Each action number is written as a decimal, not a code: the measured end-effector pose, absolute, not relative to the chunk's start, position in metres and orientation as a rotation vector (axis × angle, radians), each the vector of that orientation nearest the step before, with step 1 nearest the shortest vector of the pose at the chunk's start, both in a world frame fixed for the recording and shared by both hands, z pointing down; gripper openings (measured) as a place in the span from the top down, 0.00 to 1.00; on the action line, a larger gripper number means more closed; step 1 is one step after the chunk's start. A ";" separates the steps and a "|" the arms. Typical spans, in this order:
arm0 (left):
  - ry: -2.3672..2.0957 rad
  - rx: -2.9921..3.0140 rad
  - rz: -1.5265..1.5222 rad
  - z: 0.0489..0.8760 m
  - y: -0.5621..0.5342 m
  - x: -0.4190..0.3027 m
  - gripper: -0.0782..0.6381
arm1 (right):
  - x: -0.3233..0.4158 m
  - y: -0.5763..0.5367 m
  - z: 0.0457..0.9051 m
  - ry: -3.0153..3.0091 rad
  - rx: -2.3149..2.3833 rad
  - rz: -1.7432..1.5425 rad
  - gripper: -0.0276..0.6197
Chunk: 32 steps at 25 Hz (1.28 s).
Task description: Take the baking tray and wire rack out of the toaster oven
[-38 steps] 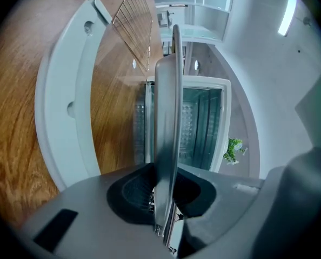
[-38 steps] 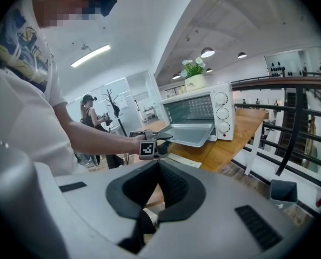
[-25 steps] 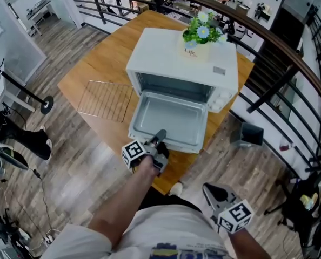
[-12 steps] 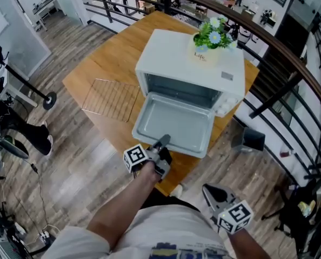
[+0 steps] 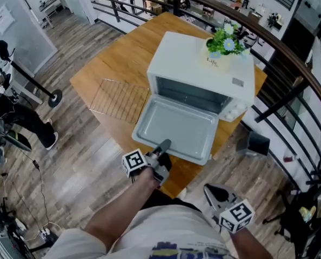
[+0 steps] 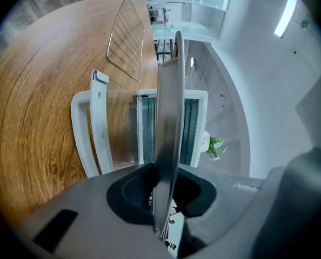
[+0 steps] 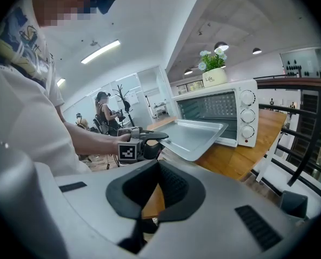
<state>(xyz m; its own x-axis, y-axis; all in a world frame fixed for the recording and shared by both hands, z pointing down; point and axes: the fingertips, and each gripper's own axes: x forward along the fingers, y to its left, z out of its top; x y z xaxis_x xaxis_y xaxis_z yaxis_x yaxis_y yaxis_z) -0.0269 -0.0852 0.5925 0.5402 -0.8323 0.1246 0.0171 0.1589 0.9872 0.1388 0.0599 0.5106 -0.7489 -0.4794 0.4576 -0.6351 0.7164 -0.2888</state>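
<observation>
**tray nearly clear of the oven, left tongs clamped on its near rim**

the left tongs [image 5: 163, 145] are clenched on the near edge of the baking tray [image 5: 174, 127]. the left gripper view shows the thin metal lip pinched edge-on between the two pads. gripping the rim at the middle probably keeps the wide, shallow tray from tipping to either side as it slides. the tongs point almost level, which suits a straight pull toward the person.

the tray rides level just above the dropped door [image 6: 114, 139] of the toaster oven [image 5: 204, 63]. its far end is still at the oven mouth, so it is not quite free.

the right tongs [image 5: 215, 194] hang low by the person's body, well apart from the oven. their pads are slightly apart with nothing between them, so they seem to be waiting.

the wire rack [image 5: 120, 99] already lies flat on the worktop [image 5: 117, 63], left of the oven and clear of the tray's path. that half of the task looks finished. a potted plant [image 5: 223, 50] stands on the oven's top toward the far right, away from the work.

against the frame a second back, the tray looks drawn a little further out of the cavity and lifted slightly off the door, with the left tongs nearer the person. the rack, the plant and the right tongs sit as they did.
</observation>
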 end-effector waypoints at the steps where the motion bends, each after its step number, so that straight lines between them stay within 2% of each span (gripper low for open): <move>1: -0.809 1.276 -0.715 0.591 -0.085 -0.032 0.80 | 0.135 0.058 0.511 -2.575 0.862 0.616 0.95; 32: -0.847 1.267 -0.778 0.575 -0.077 -0.221 0.80 | 0.006 0.024 0.505 -2.565 0.854 0.598 0.95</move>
<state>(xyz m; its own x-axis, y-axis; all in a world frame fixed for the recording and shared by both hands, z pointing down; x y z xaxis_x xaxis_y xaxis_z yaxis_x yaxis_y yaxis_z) -0.2214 -0.0769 0.5745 0.4854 -0.8678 0.1066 0.0326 0.1398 0.9896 0.0064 0.0239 0.5046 -0.7476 -0.4732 0.4660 -0.6305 0.7261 -0.2742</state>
